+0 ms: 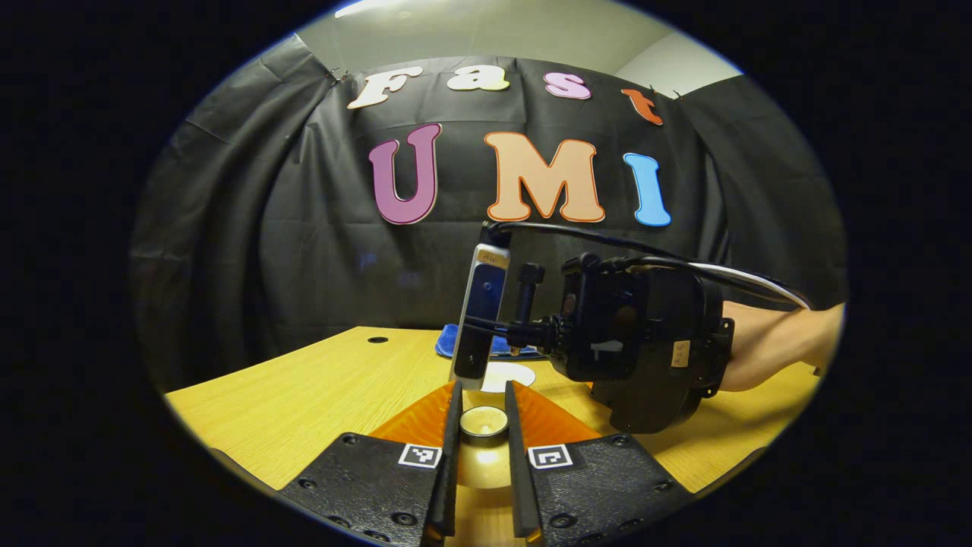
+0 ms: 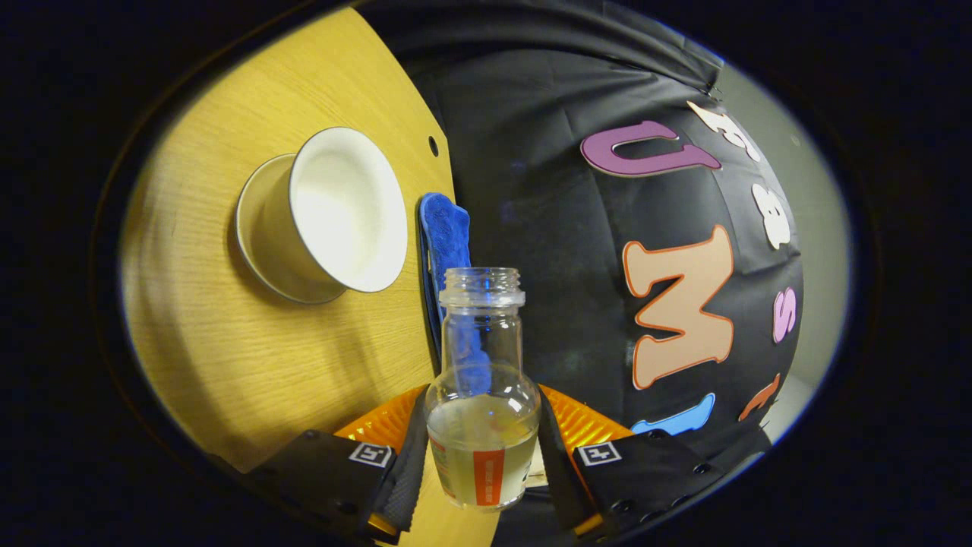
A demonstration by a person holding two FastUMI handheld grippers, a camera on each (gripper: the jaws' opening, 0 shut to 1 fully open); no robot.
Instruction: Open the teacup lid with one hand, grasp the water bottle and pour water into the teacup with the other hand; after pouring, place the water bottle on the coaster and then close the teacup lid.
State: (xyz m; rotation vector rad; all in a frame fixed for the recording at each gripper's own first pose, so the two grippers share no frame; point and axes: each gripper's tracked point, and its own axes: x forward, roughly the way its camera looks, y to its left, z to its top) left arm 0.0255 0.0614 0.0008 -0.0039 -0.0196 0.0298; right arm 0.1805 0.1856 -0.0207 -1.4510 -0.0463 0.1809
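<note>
My left gripper (image 1: 484,395) is shut on the round knob (image 1: 484,422) of the beige teacup lid (image 1: 482,467), which sits low between its fingers. Just beyond them lies the white rim of the teacup (image 1: 510,374). My right gripper (image 2: 481,395) is shut on the clear, capless water bottle (image 2: 482,433), which holds some water and has an orange label. The right gripper view is rolled sideways, with the table on its left. There the teacup (image 2: 326,213) stands open, its white inside bare. The blue coaster (image 2: 444,228) lies beside the cup.
The black housing of the right gripper (image 1: 638,342) hangs over the table's middle, with a cable and a person's forearm (image 1: 782,346) behind it. The blue coaster (image 1: 453,342) lies past the cup. The wooden table (image 1: 304,403) has a small hole (image 1: 377,339) at the back left.
</note>
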